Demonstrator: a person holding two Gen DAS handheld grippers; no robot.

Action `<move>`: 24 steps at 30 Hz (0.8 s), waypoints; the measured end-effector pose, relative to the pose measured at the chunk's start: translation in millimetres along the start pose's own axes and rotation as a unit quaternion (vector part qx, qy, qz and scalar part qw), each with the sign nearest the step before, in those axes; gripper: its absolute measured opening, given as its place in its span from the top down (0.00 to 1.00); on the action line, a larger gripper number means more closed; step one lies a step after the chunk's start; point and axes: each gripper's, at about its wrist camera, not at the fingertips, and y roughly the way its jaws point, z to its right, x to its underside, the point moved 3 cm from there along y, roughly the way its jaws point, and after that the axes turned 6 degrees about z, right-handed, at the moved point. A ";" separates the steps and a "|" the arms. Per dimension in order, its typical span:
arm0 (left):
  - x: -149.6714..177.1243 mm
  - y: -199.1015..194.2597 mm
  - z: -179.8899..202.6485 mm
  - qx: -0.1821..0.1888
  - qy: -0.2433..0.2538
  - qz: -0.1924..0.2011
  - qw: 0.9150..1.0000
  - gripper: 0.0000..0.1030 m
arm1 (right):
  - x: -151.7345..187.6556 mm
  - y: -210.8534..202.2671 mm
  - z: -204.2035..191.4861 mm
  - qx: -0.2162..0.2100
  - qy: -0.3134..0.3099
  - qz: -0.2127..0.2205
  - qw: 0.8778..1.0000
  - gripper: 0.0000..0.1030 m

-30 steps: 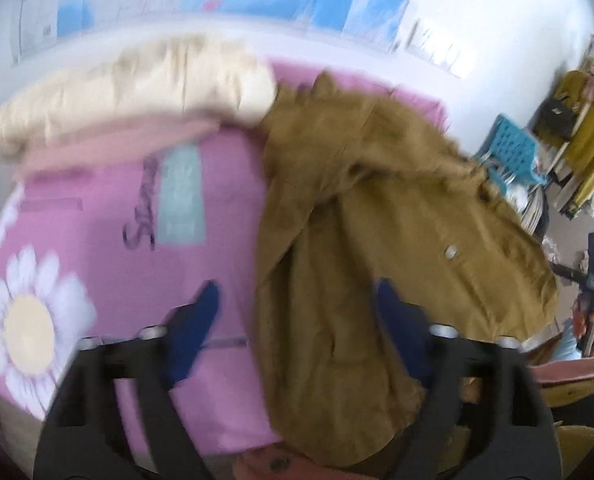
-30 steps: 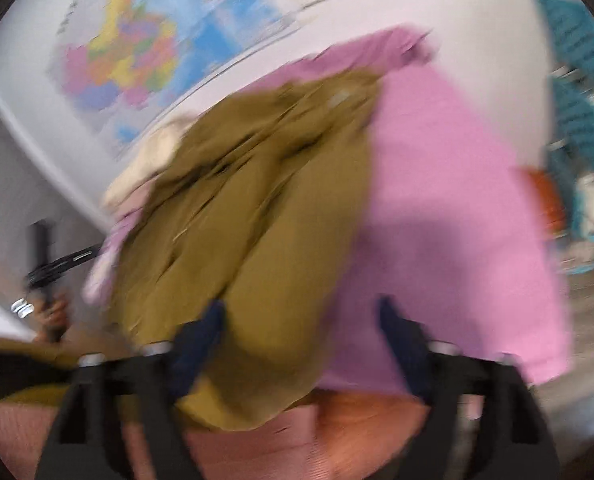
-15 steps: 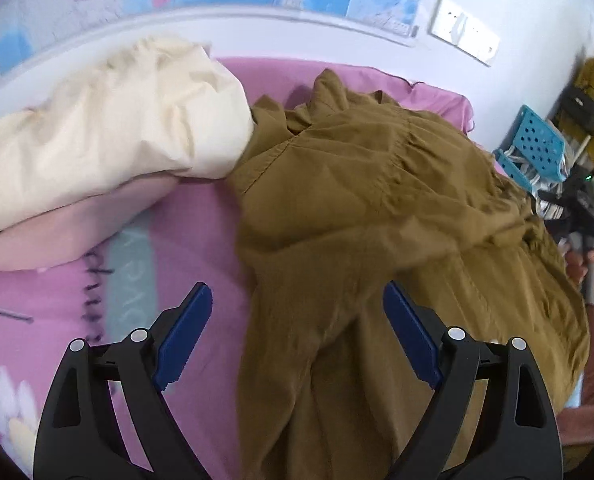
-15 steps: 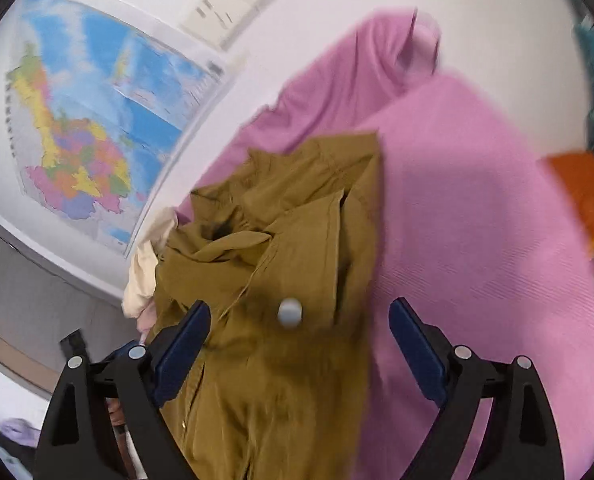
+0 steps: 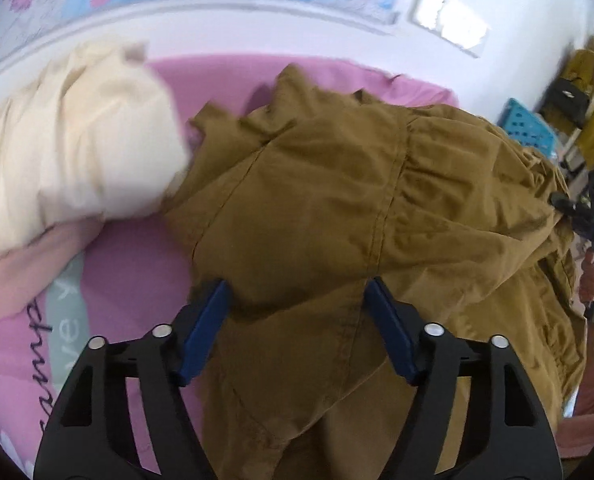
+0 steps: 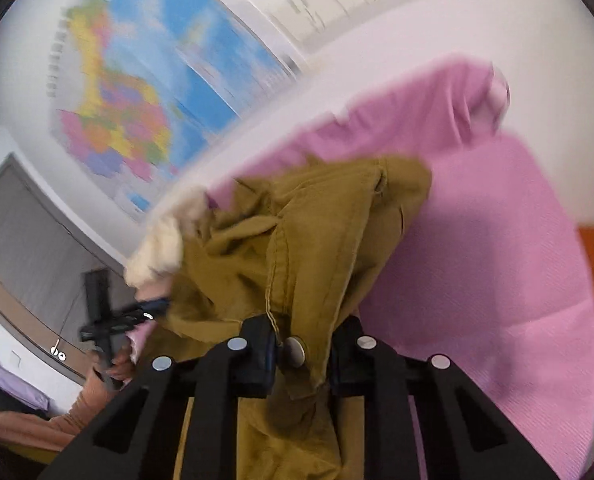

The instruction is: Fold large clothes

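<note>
- Your right tongs [image 6: 301,354] are clamped on a placket edge of the crumpled olive-brown cotton jacket [image 5: 357,208], right beside one silver snap button [image 6: 295,352].
- Your left tongs [image 5: 297,320] are spread wide, blue pads either side of a jacket fold; whether the pads touch the cloth, I cannot tell, but nothing is pinched.
- The jacket lies bunched on the pink bed cover [image 5: 137,264], dead ahead of the left tongs and running away from them toward the white wall [image 5: 257,28]. A stitched seam marks its long axis, roughly up the left view.
- From the right tongs the cloth also stretches forward and leftward, so the two grip points sit on opposite edges of the same heap.
- The left tongs are the nearer free tool; my judgement is that they need to close on the fold between their pads before you can spread the garment flat.
- Count: one olive jacket, one cream puffy bundle [image 5: 69,140] touching the jacket's left edge, one pale pink cloth [image 5: 29,268] under that bundle, and two tongs.
</note>
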 end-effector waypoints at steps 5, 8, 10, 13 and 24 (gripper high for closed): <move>-1.3 6.4 4.2 -0.009 0.015 -0.007 1.000 0.31 | 17.4 31.6 32.2 0.088 0.025 -0.058 0.994 0.80; 0.5 4.9 -4.3 -0.010 0.000 -0.010 1.000 0.26 | 24.3 41.2 53.9 0.101 0.074 -0.066 0.990 0.58; 3.9 -4.6 -7.9 -0.030 -0.001 -0.002 1.000 0.27 | 23.0 35.0 50.4 0.109 0.068 -0.056 0.990 0.43; 13.2 -24.5 -8.2 -0.026 0.005 0.009 1.000 0.25 | 21.5 19.4 36.1 0.121 0.036 -0.043 0.991 0.36; 85.5 -101.3 -29.2 -0.043 0.015 0.007 0.999 0.14 | 86.2 -59.0 1.8 0.068 0.041 -0.055 0.995 0.21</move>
